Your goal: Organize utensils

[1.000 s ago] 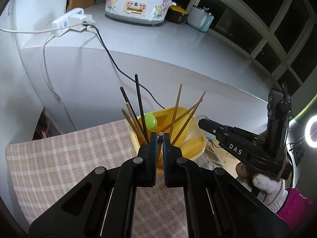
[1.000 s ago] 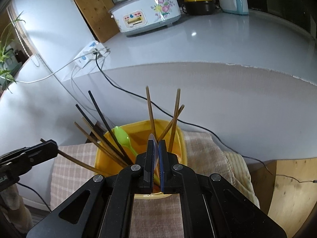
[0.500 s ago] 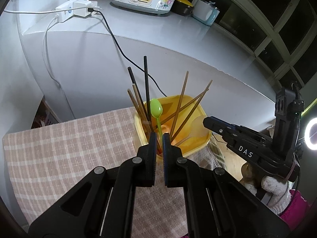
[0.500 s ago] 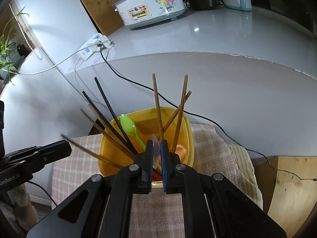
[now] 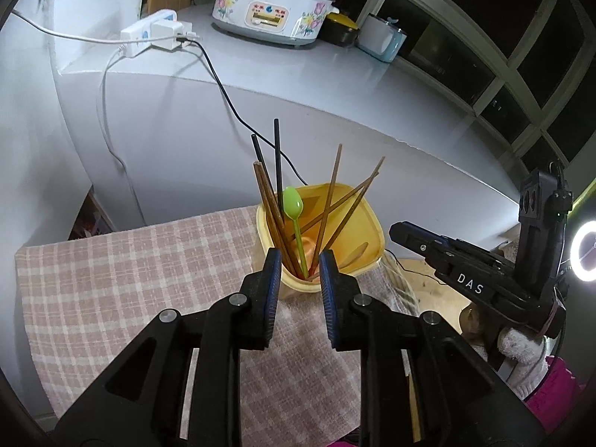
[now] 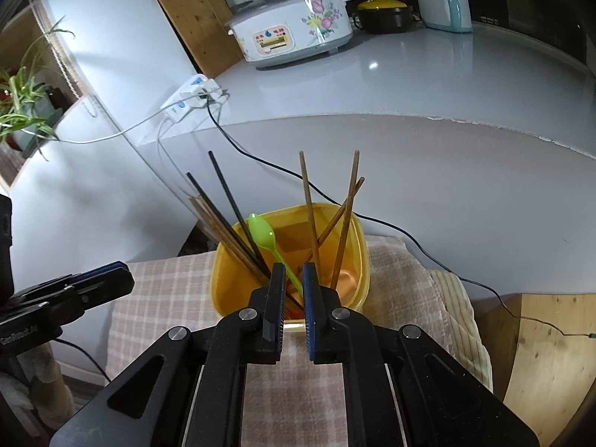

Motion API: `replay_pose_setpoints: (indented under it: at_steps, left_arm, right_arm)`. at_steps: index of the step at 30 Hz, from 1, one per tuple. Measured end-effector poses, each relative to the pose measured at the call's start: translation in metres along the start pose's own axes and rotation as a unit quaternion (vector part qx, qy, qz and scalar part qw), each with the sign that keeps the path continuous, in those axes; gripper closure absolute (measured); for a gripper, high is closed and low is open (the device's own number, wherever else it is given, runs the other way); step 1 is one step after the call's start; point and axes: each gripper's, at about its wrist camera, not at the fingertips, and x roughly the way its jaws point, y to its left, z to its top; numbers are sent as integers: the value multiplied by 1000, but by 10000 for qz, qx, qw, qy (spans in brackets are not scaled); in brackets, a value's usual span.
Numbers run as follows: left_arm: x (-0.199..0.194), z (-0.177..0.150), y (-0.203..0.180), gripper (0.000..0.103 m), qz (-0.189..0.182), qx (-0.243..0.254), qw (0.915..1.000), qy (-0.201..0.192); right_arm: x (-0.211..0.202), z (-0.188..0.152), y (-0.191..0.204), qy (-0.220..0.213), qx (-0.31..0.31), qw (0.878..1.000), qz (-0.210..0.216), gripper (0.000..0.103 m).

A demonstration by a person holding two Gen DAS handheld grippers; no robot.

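A yellow tub stands on a checked cloth and holds several brown and black chopsticks and a green spoon. A pale spoon lies inside it. My left gripper is open and empty just in front of the tub. My right gripper is open a little and empty, at the tub's near rim. The right gripper also shows in the left wrist view, and the left gripper in the right wrist view.
Behind the cloth rises a grey counter with a rice cooker, a power strip and a black cable hanging down. A wooden board lies to the right of the cloth.
Both grippers have opened and drawn back from the tub. The chopstick and the spoon they held now stand in the tub.
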Motion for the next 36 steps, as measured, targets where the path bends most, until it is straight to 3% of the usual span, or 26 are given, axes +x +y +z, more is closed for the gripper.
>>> replay_pose_setpoints:
  at_steps: [5, 11, 13, 14, 18, 21, 29, 33, 36]
  left_arm:
    - [-17, -8, -5, 83, 40, 61, 9999, -151]
    - [-43, -18, -17, 60, 114, 198, 9988, -439]
    - [-52, -21, -20, 42, 155, 210, 9983, -520]
    - [-55, -23, -21, 39, 164, 208, 9981, -564]
    - [-67, -28, -26, 33, 262, 247, 9971, -670]
    - [-71, -33, -29, 25, 366, 247, 9969, -650]
    - [-76, -45, -32, 18, 660, 175, 9961, -551]
    - [-78, -51, -35, 16, 857, 219, 9947, -521]
    - [-82, -56, -39, 1, 1001, 271, 9929, -582]
  right_arm:
    - [-15, -5, 7, -78, -22, 9999, 70, 95]
    - [-37, -12, 14, -191, -54, 9997, 162, 95]
    - [-41, -13, 15, -213, -60, 9996, 185, 95]
    - [-45, -15, 16, -234, -65, 9995, 198, 95]
    - [-59, -21, 15, -366, -89, 9991, 192, 63]
    - [-65, -26, 16, -384, -118, 9990, 182, 62]
    - [-73, -38, 15, -334, -147, 9992, 176, 61]
    - [-78, -43, 16, -376, -138, 9989, 223, 55]
    - [-82, -48, 19, -384, -193, 9988, 240, 54]
